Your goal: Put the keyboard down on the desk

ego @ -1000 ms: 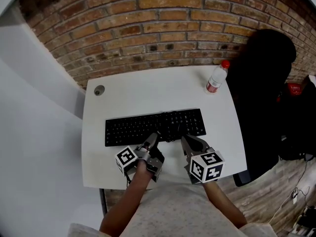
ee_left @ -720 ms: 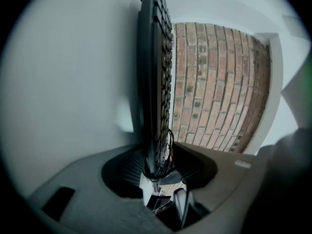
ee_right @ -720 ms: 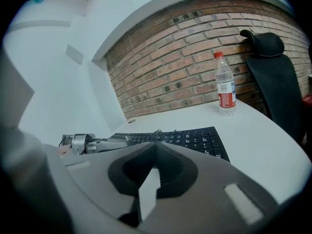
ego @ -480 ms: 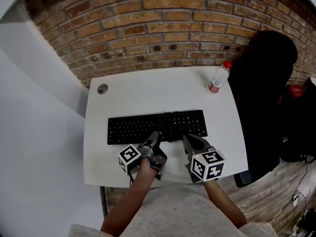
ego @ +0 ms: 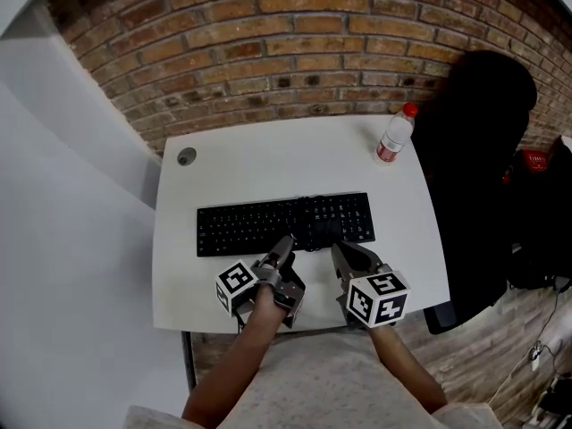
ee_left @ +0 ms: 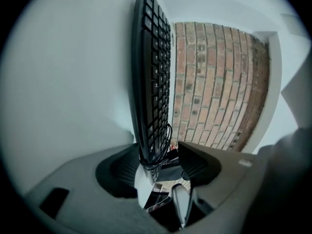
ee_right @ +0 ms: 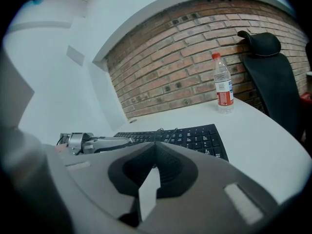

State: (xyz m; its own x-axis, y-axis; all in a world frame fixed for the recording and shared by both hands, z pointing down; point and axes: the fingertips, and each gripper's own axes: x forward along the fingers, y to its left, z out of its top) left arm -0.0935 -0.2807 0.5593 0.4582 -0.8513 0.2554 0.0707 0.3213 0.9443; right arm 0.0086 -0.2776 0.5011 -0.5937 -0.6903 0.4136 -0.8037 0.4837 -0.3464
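Soft, even indoor light keeps the white surface (ego: 268, 164) bright without glare. Fisheye distortion bends the brick wall (ego: 295, 52), the corners darken, and the black chair (ego: 478, 150) loses detail.

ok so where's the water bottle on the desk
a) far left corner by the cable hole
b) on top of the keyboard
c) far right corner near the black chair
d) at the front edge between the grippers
C: the water bottle stands at the far right corner of the desk, beyond the keyboard and beside the black chair.
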